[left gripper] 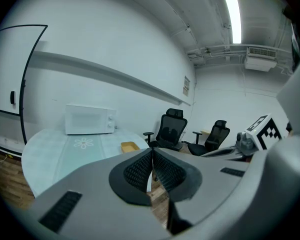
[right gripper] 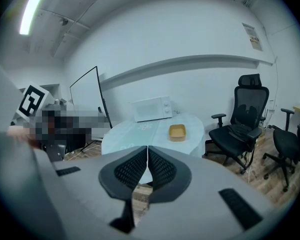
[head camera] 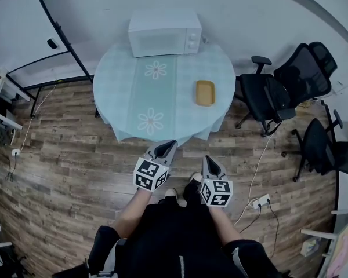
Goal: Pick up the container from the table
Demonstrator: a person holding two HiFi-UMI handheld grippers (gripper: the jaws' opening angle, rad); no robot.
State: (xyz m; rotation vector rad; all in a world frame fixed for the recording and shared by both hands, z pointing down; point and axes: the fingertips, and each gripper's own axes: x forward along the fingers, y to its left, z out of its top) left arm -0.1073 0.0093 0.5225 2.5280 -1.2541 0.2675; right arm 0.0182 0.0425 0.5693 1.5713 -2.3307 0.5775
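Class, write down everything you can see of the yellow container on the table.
The container is a small, shallow, open tray, yellow-orange, rectangular with rounded corners and a raised rim, plastic by its look. It seems empty. It lies flat on the table, near its right edge in the head view, touching nothing else.
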